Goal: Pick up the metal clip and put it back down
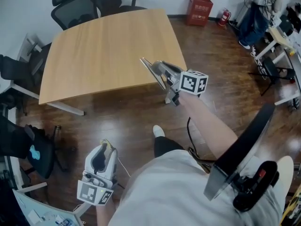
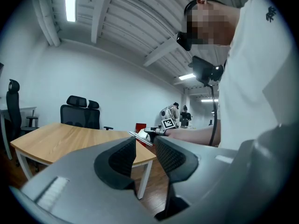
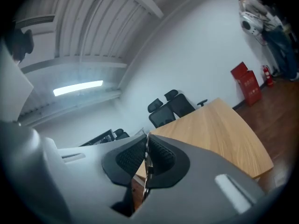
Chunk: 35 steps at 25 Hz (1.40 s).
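My right gripper hovers over the near right corner of the wooden table, shut on a thin metal clip that sticks out past its tips. In the right gripper view the clip shows edge-on as a bright strip pinched between the black pads. My left gripper hangs low at the person's left side, above the dark floor, away from the table. Its jaws stand apart with nothing between them. The left gripper view also catches the right gripper with the clip above the table corner.
Black office chairs stand behind the table, and another at its left. A red crate and a fire extinguisher sit by the back wall. Desks with gear fill the far right. The person's legs and shoe are below.
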Motion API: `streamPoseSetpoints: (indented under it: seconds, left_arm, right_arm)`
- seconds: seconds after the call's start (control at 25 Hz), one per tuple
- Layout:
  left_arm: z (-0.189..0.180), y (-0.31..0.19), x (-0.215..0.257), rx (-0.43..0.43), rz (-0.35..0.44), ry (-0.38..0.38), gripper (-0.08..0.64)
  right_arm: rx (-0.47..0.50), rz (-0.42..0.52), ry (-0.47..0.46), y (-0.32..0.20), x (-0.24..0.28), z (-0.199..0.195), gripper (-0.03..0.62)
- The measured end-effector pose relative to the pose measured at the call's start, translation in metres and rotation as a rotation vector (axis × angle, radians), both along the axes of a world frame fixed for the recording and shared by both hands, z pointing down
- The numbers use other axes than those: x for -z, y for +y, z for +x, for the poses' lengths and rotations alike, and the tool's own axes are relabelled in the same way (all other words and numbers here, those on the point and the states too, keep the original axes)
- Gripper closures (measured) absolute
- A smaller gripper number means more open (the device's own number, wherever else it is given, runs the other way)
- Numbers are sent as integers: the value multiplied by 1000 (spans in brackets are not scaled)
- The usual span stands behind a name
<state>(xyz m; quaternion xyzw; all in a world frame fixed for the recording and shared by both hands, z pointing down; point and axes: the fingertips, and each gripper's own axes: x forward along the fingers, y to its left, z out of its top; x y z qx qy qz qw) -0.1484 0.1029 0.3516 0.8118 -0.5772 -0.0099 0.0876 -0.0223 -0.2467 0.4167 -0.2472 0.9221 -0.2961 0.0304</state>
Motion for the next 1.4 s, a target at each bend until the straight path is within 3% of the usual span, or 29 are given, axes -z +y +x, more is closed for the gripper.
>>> streamPoseSetpoints:
  seconds: [0.28, 0.44, 0.56, 0.96, 1.12, 1.4]
  left_arm:
    - [1, -77, 8, 39, -63, -12, 436]
    - [4, -101, 3, 49, -129, -2, 436]
    - [6, -121, 0, 35, -148, 21, 436]
    - [7, -148, 3, 26, -169, 61, 436]
    - [5, -147, 4, 16, -159, 63, 436]
    - [-7, -134, 5, -3, -126, 33, 436]
  right_arm:
    - [-179, -272, -149, -129, -92, 4, 574]
    - [-252, -400, -136, -155, -159, 6, 574]
    - [-289, -440, -144, -170, -187, 8, 574]
    - [-345, -444, -101, -171, -208, 13, 571]
    - [-359, -409, -36, -172, -205, 13, 448]
    - [-417, -288, -15, -168, -170, 35, 425]
